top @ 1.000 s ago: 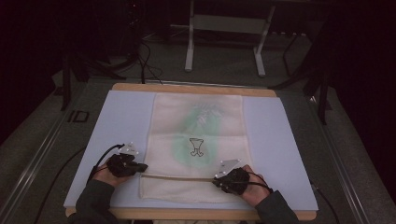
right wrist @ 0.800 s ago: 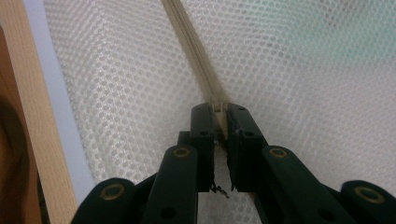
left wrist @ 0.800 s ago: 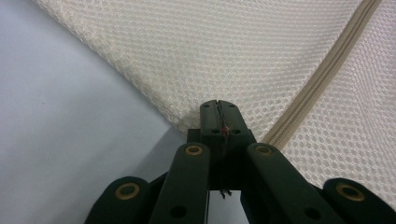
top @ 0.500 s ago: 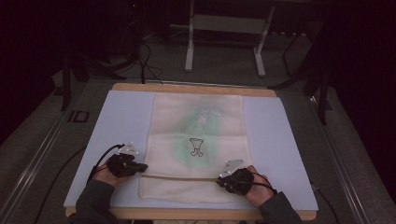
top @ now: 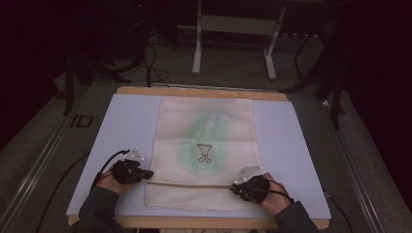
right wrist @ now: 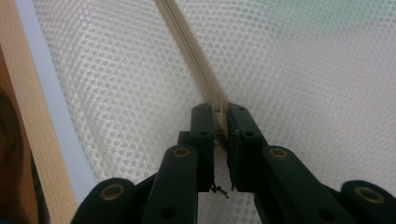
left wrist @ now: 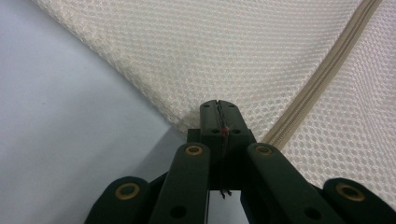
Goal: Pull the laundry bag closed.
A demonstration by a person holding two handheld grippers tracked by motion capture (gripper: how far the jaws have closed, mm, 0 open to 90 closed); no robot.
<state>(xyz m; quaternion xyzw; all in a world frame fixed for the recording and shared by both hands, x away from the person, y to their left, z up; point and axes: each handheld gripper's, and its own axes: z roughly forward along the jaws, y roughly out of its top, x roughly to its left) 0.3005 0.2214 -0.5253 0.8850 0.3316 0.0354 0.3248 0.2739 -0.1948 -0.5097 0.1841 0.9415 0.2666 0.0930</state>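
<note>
A cream mesh bag lies flat on the pale blue mat, with a zipper running across its near end. Something green with a dark print shows through the mesh. My left gripper is at the bag's left edge by the zipper's end; in the left gripper view its jaws are shut on the mesh edge. My right gripper sits over the zipper's right part, and in the right gripper view its jaws are pinched on the zipper band.
The mat covers a wooden table whose near edge lies close to my right gripper. Beyond the table are a grey floor, a metal stand and loose cables. Black cables trail from both grippers.
My right gripper has shifted slightly to the right along the zipper. The left gripper and the bag have stayed where they were.
</note>
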